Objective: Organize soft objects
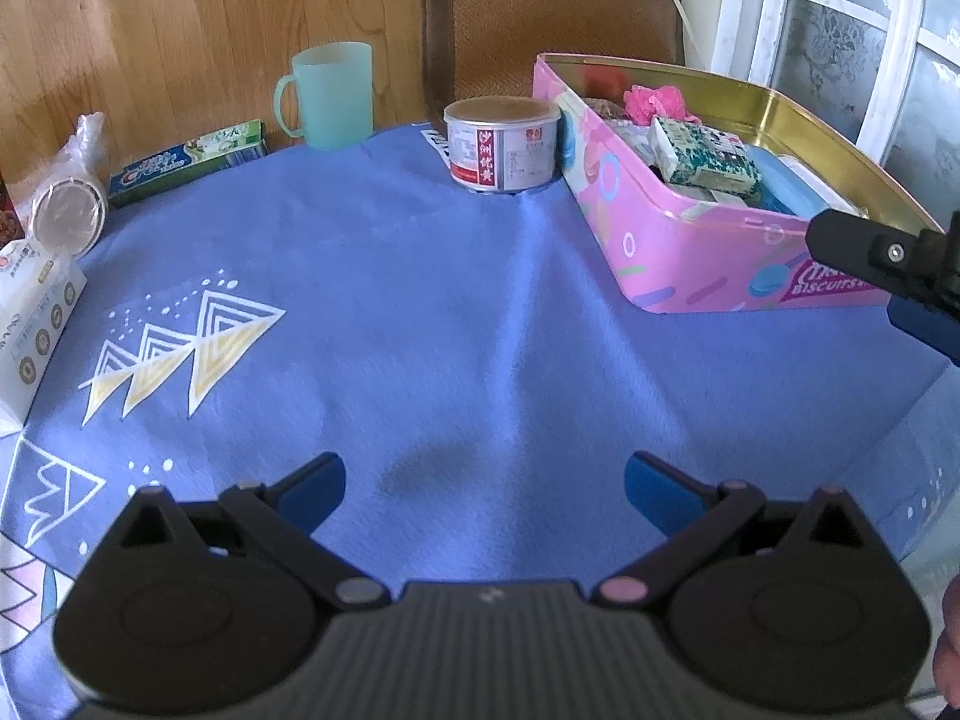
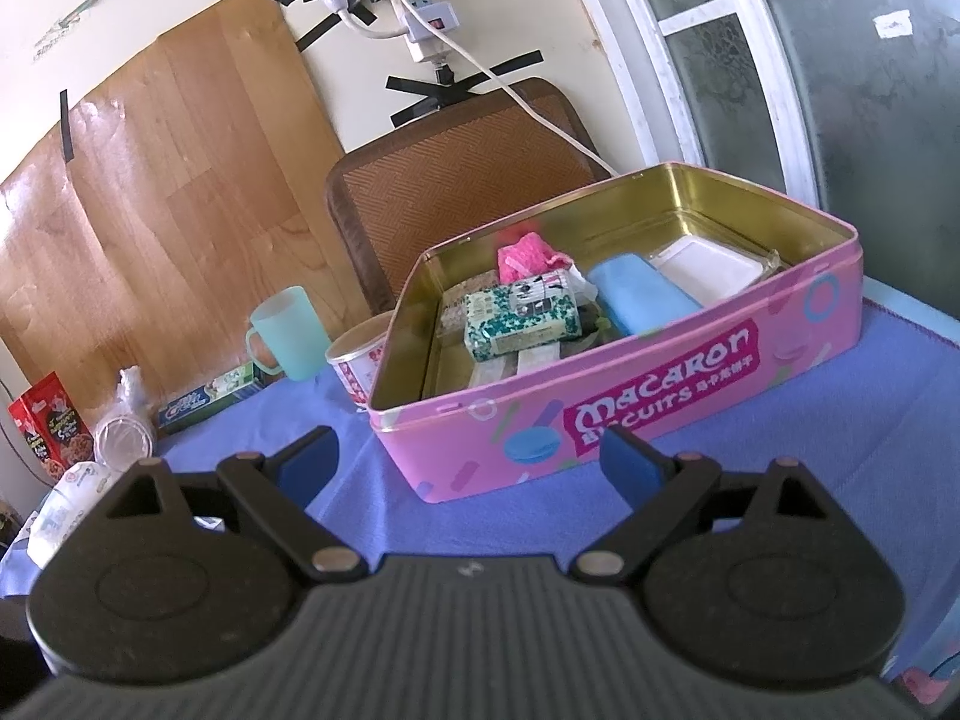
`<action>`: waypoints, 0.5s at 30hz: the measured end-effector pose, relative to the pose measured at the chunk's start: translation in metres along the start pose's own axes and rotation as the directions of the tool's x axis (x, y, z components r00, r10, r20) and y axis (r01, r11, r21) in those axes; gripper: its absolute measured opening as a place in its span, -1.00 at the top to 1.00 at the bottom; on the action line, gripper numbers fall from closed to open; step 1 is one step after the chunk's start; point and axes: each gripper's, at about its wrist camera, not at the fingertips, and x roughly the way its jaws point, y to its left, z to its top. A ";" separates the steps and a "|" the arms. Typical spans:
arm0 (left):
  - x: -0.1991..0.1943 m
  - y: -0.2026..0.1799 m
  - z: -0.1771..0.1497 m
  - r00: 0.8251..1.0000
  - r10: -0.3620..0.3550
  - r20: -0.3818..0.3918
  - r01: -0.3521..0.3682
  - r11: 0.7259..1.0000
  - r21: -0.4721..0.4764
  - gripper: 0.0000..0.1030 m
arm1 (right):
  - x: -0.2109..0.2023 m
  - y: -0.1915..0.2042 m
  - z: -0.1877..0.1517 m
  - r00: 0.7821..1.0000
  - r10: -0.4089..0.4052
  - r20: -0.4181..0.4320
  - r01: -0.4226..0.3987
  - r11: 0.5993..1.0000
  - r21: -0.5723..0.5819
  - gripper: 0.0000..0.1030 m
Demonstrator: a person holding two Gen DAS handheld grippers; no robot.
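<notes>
The pink metal biscuit tin (image 2: pixel 600 414), gold inside, sits just ahead of my right gripper (image 2: pixel 474 462), its long side running left to right. Inside lie a patterned tissue pack (image 2: pixel 522 315), a fuzzy pink cloth (image 2: pixel 522 255) and a smooth blue roll (image 2: pixel 636 294). My left gripper (image 1: pixel 485 489) hangs over the blue tablecloth (image 1: pixel 420 312); both grippers are spread wide, holding nothing.
</notes>
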 end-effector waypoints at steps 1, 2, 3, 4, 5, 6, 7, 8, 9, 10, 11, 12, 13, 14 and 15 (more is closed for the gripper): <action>0.001 0.000 0.000 1.000 -0.003 -0.003 0.003 1.000 0.000 -1.00 | 0.000 0.000 0.000 1.000 0.000 0.000 0.000 1.000 0.001 -0.85; 0.001 -0.001 -0.001 1.000 -0.004 -0.006 0.004 1.000 0.000 -1.00 | 0.000 0.000 0.000 1.000 0.000 0.000 0.000 1.000 0.002 -0.85; 0.001 -0.001 -0.001 1.000 -0.005 -0.008 0.005 1.000 0.001 -1.00 | 0.000 0.000 -0.001 1.000 -0.001 0.000 0.001 1.000 0.002 -0.85; 0.002 -0.001 -0.002 1.000 -0.007 -0.009 0.007 1.000 0.001 -1.00 | 0.000 0.000 -0.001 1.000 0.000 -0.001 0.000 1.000 0.002 -0.85; 0.002 -0.001 -0.002 1.000 -0.009 -0.011 0.009 1.000 0.001 -1.00 | 0.000 -0.001 -0.001 1.000 0.000 -0.001 0.000 1.000 0.003 -0.85; 0.002 -0.002 -0.002 1.000 -0.010 -0.012 0.010 1.000 0.000 -1.00 | 0.000 0.000 -0.001 1.000 -0.001 -0.002 0.001 1.000 0.004 -0.85; 0.002 -0.002 -0.002 1.000 -0.011 -0.014 0.011 1.000 -0.001 -1.00 | 0.000 -0.001 -0.001 1.000 -0.001 -0.002 0.001 1.000 0.005 -0.85; 0.002 -0.001 -0.002 1.000 -0.013 -0.015 0.013 1.000 -0.002 -1.00 | 0.000 -0.001 -0.001 1.000 -0.001 -0.002 0.001 1.000 0.004 -0.85; 0.003 -0.001 -0.002 1.000 -0.014 -0.017 0.014 1.000 -0.003 -1.00 | 0.000 -0.001 -0.001 1.000 0.000 -0.002 0.000 1.000 0.005 -0.85; 0.003 -0.001 -0.002 1.000 -0.014 -0.018 0.014 1.000 -0.004 -1.00 | 0.000 -0.001 -0.001 1.000 0.000 -0.002 0.000 1.000 0.005 -0.85; 0.003 -0.001 -0.002 1.000 -0.015 -0.020 0.015 1.000 -0.005 -1.00 | 0.000 -0.001 -0.001 1.000 0.000 -0.002 0.000 1.000 0.004 -0.86; 0.003 -0.001 -0.002 1.000 -0.017 -0.022 0.017 1.000 -0.007 -1.00 | 0.000 -0.001 -0.001 1.000 0.000 -0.002 0.000 1.000 0.004 -0.86; 0.004 -0.001 -0.002 1.000 -0.019 -0.024 0.019 1.000 -0.009 -1.00 | 0.000 -0.001 -0.001 1.000 0.000 -0.002 0.000 1.000 0.004 -0.86; 0.004 -0.001 -0.002 0.999 -0.020 -0.025 0.020 1.000 -0.010 -1.00 | 0.000 -0.001 -0.001 1.000 0.000 -0.002 0.000 1.000 0.005 -0.85; 0.004 -0.001 -0.003 0.999 -0.020 -0.025 0.020 1.000 -0.010 -1.00 | 0.000 -0.001 -0.001 1.000 0.000 -0.003 0.000 1.000 0.005 -0.85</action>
